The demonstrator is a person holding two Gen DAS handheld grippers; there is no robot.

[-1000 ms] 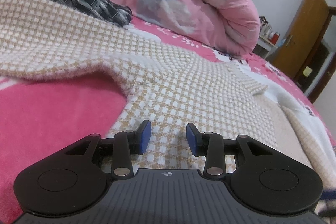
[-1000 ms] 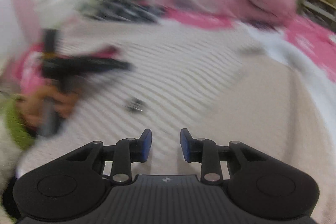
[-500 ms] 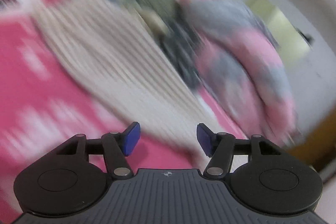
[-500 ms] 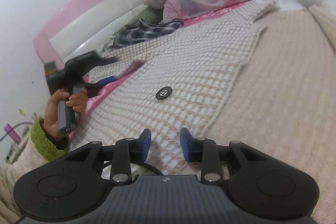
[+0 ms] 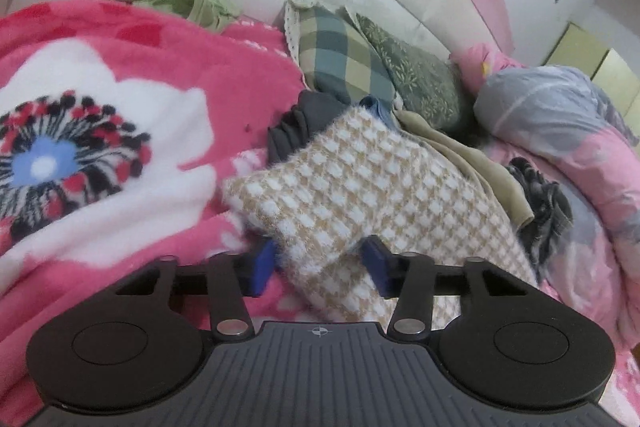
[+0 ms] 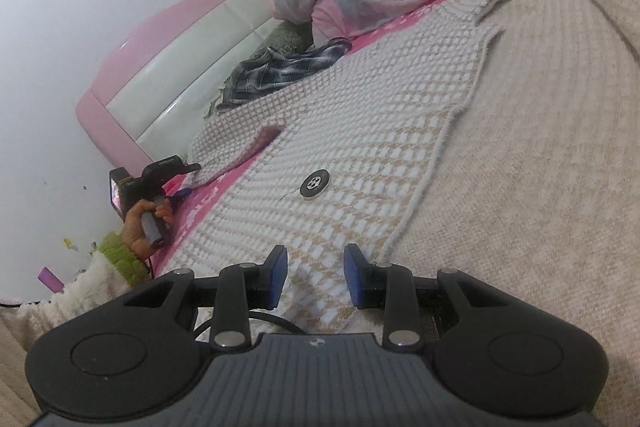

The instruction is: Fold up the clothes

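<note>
Knit houndstooth cardigan (image 6: 360, 131), 1 pc, flat on bed w/ 1 black button (image 6: 315, 183) ahead of right gripper (image 6: 316, 277), jaws part-open over knit, gripping nothing. Left gripper (image 5: 320, 263): jaws just closing, sleeve end (image 5: 340, 195) bunched between 2 blue pads, 2 pillows (image 5: 340, 59) beyond.

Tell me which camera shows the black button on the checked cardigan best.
The right wrist view: the black button sits in plain sight on the checked cardigan, ahead of the right gripper. The left wrist view shows only a cardigan sleeve, no button.
</note>
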